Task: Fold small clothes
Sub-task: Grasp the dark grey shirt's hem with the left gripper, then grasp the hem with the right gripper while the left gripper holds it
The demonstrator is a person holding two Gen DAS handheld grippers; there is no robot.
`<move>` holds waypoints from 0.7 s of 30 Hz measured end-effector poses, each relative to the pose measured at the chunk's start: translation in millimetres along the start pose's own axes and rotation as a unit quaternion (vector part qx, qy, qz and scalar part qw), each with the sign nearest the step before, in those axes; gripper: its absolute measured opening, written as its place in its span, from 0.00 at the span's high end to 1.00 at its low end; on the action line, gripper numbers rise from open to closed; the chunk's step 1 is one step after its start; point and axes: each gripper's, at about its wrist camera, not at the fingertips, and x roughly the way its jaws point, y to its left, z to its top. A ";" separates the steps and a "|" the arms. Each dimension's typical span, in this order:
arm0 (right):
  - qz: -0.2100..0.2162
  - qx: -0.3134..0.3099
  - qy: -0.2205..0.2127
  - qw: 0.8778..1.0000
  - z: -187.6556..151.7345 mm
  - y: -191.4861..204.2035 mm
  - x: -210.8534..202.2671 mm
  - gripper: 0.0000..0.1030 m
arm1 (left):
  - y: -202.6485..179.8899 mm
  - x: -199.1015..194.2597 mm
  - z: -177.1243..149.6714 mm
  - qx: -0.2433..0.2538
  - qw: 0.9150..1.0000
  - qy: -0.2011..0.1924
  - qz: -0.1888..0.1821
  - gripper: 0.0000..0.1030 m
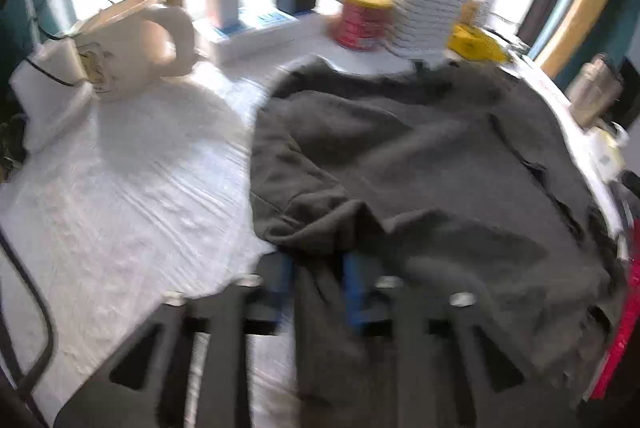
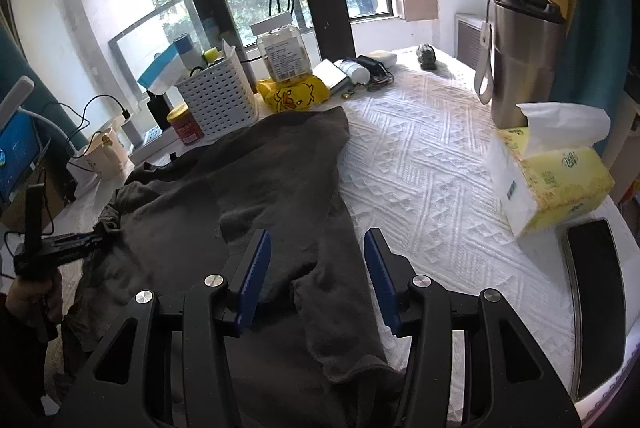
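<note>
dark grey garment spread across the white quilted table cover, left gripper clamped on its bunched edge, right gripper wide apart above it holding nothing, one tissue box near the right edge, one steel tumbler behind it

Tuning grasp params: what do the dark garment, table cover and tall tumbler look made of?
Dark garment: soft matte knit, likely fleece or cotton; drapes in folds. Table cover: white fabric, embossed quilted-looking pattern. Tumbler: brushed metal, probably stainless steel, with a dark lid.
</note>
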 end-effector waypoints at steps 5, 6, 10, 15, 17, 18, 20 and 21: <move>-0.002 0.002 0.004 1.000 0.2 -1.6 3.9 0.50 | 18.5 -3.5 5.4 0.020 0.994 -0.023 0.104 0.95; -0.001 0.003 0.005 1.000 -0.3 -1.7 4.5 0.50 | 22.5 -3.0 5.8 0.018 0.993 -0.024 0.115 0.95; 0.001 0.003 0.013 1.000 -2.7 0.0 10.5 0.50 | 32.1 -1.1 3.9 0.008 0.993 -0.015 0.117 0.95; 0.006 -0.003 0.014 1.000 -3.8 4.6 9.8 0.50 | 25.2 -16.2 1.6 -0.007 0.994 -0.016 0.104 0.87; 0.006 -0.003 0.013 1.000 -4.4 4.6 8.6 0.50 | 26.2 -24.6 -0.4 -0.007 0.995 -0.026 0.097 0.75; 0.006 -0.002 0.013 1.000 -4.7 3.7 8.5 0.50 | 28.7 -25.2 -1.4 -0.007 0.995 -0.026 0.095 0.73; 0.004 -0.002 0.013 1.000 -5.3 3.0 8.0 0.50 | 33.2 -17.9 -3.8 -0.006 0.994 -0.018 0.106 0.73; 0.004 -0.002 0.013 1.000 -5.7 2.7 6.8 0.50 | 36.5 -13.5 -5.2 -0.009 0.993 -0.012 0.117 0.73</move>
